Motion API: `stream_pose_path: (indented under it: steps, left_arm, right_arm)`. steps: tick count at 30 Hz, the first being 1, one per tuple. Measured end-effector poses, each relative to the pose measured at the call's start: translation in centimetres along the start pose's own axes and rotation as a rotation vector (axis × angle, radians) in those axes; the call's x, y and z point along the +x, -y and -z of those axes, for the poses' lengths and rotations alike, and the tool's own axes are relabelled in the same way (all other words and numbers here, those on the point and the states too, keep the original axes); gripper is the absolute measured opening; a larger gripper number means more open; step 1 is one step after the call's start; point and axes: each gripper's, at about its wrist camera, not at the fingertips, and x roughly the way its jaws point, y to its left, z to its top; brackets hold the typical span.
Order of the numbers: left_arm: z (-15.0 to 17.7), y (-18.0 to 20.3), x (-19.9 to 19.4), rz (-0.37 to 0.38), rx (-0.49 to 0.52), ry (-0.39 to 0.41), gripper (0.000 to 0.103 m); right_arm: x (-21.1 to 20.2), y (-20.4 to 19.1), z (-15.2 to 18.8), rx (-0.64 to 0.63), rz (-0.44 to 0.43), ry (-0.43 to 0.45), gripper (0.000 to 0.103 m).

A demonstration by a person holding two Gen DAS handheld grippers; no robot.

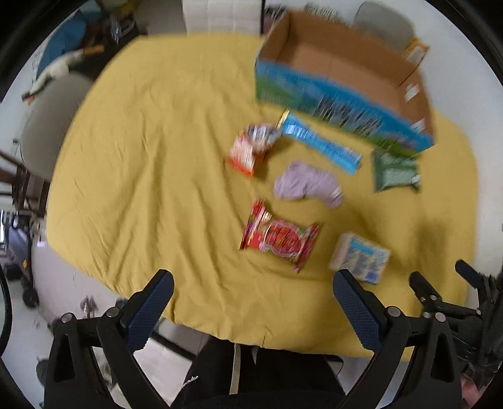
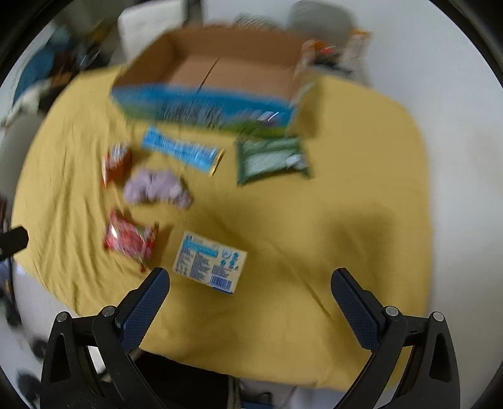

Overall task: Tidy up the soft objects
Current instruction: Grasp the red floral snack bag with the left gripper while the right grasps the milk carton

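Observation:
Several soft items lie on a yellow cloth (image 1: 141, 157): a lilac cloth bundle (image 1: 306, 184) (image 2: 157, 187), a red snack bag (image 1: 279, 240) (image 2: 130, 240), a pale tissue pack (image 1: 360, 256) (image 2: 210, 262), a green wipes pack (image 1: 394, 170) (image 2: 272, 159), a long blue packet (image 1: 320, 143) (image 2: 180, 151) and an orange-red packet (image 1: 251, 148) (image 2: 115, 163). An open cardboard box (image 1: 342, 69) (image 2: 226, 72) stands behind them. My left gripper (image 1: 251, 289) is open and empty above the near edge. My right gripper (image 2: 250, 284) is open and empty, just short of the tissue pack.
The yellow cloth (image 2: 345, 204) covers a round table. A grey chair (image 1: 47, 126) stands at the left and another (image 1: 383, 23) behind the box. The right gripper's fingers (image 1: 424, 286) show at the right edge of the left wrist view. Both views are motion-blurred.

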Motion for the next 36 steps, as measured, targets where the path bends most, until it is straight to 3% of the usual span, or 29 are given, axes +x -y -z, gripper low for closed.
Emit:
stream_pose_path:
  steps: [6,10,13,15,19,24,27,29,30,32,34,36]
  left_arm:
    - [1.2,0.3,7.4,-0.007,-0.062,-0.181,0.103]
    - [1.6,-0.1,10.2,-0.004,-0.123,-0.238,0.103]
    - [1.4,-0.5,12.1,0.024,-0.185,-0.277,0.103]
    - [1.1,-0.8,13.0,0.081,-0.238,-0.305,0.103]
    - [-0.3,-1.3,14.1,0.205,-0.336,-0.319,0.103]
    - [-2.2,-1.9,16.8,0.334,-0.497,-0.349,0.103]
    - [-3.4,-1.4,18.0,0.354,-0.535,-0.358,0.088]
    - [-3.7,-1.2,18.7,0.331,-0.542,-0.37,0.081]
    - [-3.8,-1.0,18.9,0.319,-0.535,-0.37,0.071]
    - [-3.5,-0.8,19.4,0.294,-0.503,-0.361,0.061]
    - [-3.0,-0.1,19.1,0.263,-0.417,-0.358,0.055]
    - [-2.5,1.3,18.5,0.169,-0.248,-0.352,0.052]
  right_arm:
    - [9.5,-3.8,-0.1,-0.277,-0.008,-0.139,0.103]
    - [13.5,-6.4,-0.1,-0.441,-0.028,-0.206,0.103]
    - [16.6,-7.9,0.1,-0.518,-0.022,-0.261,0.097]
    - [17.7,-8.4,0.1,-0.54,-0.038,-0.274,0.083]
    - [18.7,-7.1,-1.2,-0.388,-0.081,-0.313,0.075]
    - [19.7,-2.2,-2.7,0.003,-0.12,-0.327,0.071]
    - [20.3,-0.9,-2.6,0.129,-0.167,-0.337,0.071]
    - [20.5,-0.2,-2.7,0.175,-0.186,-0.351,0.071]
    - [20.8,-0.3,-2.4,0.185,-0.194,-0.362,0.071]
    - [21.2,-0.1,-2.1,0.193,-0.201,-0.388,0.071]
    - [22.1,-0.7,-0.9,0.186,-0.207,-0.409,0.069]
    - [22.9,-1.2,0.9,0.185,-0.202,-0.428,0.066]
